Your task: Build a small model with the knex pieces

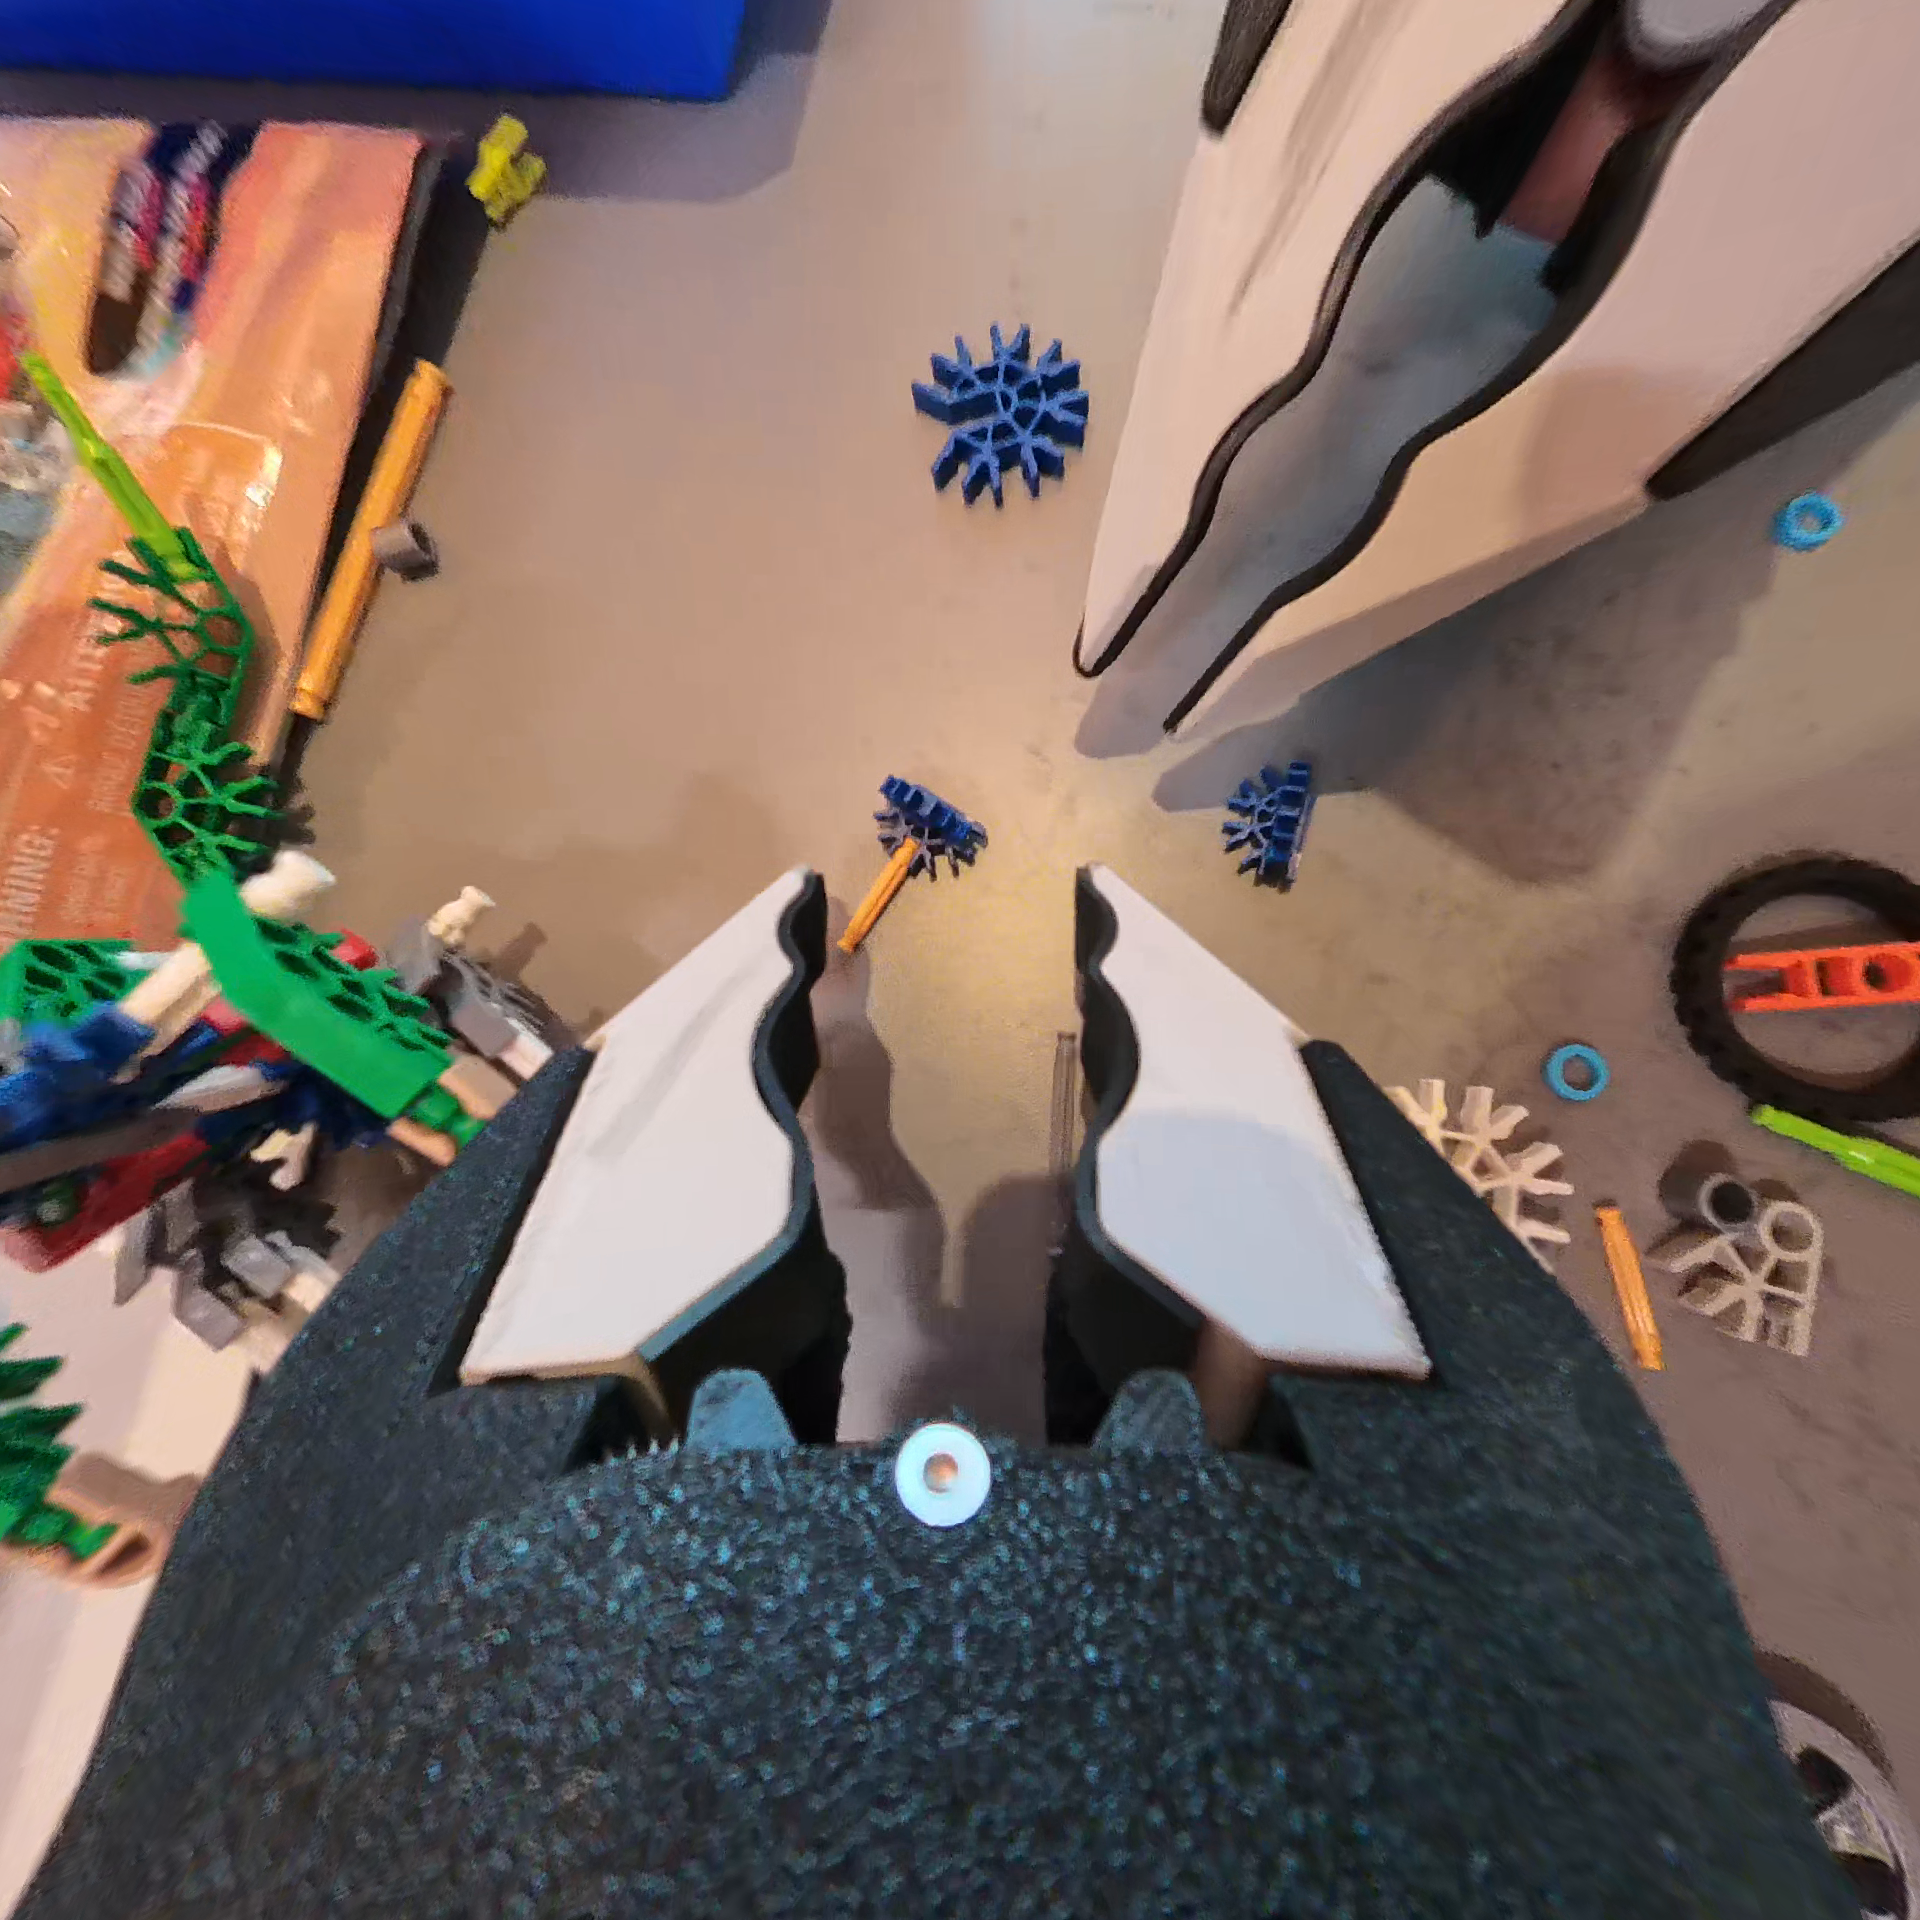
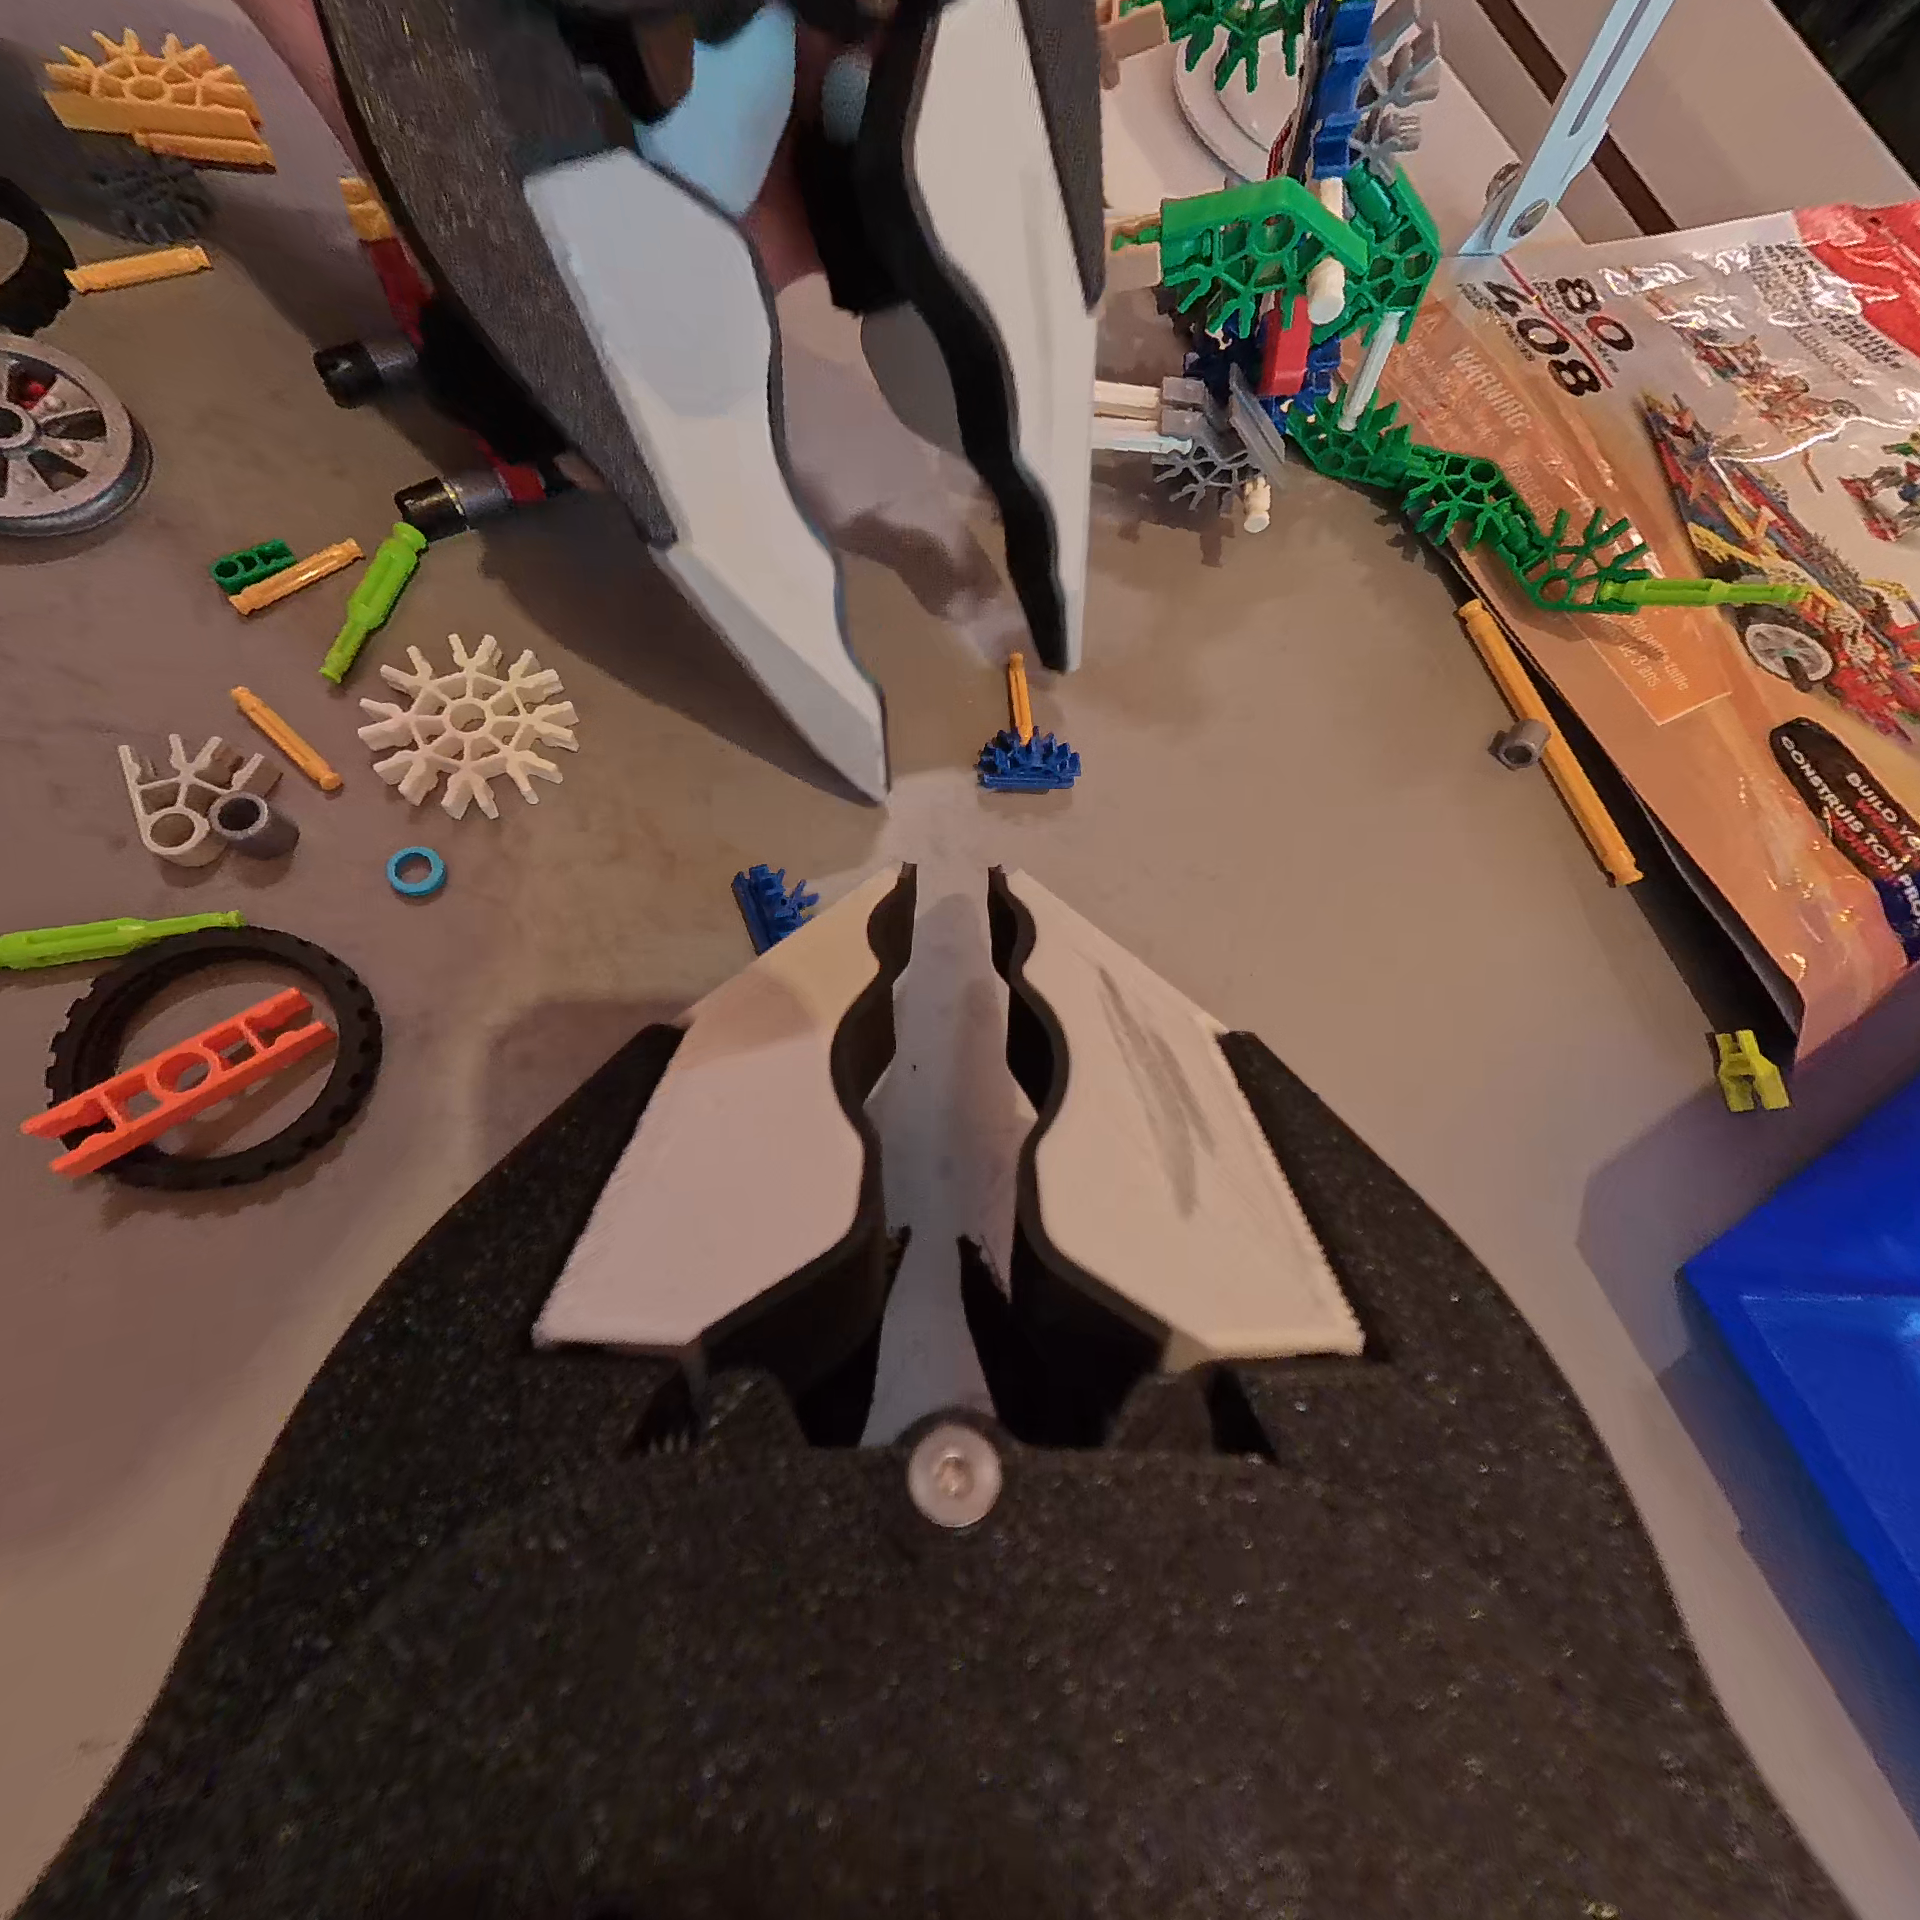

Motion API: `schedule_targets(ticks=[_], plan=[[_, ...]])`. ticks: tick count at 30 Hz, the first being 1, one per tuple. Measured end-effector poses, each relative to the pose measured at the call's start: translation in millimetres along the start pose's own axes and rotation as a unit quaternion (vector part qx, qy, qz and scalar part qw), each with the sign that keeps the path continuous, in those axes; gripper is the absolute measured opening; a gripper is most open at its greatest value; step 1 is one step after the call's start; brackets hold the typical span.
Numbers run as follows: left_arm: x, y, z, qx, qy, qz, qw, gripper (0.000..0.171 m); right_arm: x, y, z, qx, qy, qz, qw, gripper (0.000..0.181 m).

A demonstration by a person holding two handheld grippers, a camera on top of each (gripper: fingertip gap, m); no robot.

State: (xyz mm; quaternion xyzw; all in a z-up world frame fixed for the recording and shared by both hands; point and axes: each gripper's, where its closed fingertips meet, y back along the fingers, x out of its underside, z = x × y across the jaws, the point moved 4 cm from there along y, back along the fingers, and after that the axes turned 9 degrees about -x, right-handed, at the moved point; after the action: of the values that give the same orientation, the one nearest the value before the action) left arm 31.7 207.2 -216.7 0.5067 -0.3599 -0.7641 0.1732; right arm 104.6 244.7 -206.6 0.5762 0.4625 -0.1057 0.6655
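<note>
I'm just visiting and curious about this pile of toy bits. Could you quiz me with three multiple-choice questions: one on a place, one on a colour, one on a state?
1. Where does the orange-red piece lie?
A. on the bag
B. across the black tyre
C. in a gripper

2. The big snowflake connector is:
A. white
B. green
C. red

3. The left gripper is:
A. shut on a rod
B. open and empty
C. shut on a ring

Answers:
1. B: the piece rests within the tyre's ring.
2. A: it is plainly white.
3. B: nothing sits between its spread fingers.
</note>
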Motion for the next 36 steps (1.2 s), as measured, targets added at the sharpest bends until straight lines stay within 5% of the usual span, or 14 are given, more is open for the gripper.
schedule_targets(ticks=[28, 36], plan=[[1.2, 8.9, -37.1, 0.101, 0.013, 0.042, 0.994, 0.063, -1.5, -17.0, -1.1, 0.010, -0.028, 0.008, 1.000, 0.013], [-2.4, 8.8, -44.5, 0.122, 0.010, 0.028, 0.992, 0.063, -1.8, -16.1, -4.3, 0.016, -0.032, 0.001, 0.999, 0.000]])
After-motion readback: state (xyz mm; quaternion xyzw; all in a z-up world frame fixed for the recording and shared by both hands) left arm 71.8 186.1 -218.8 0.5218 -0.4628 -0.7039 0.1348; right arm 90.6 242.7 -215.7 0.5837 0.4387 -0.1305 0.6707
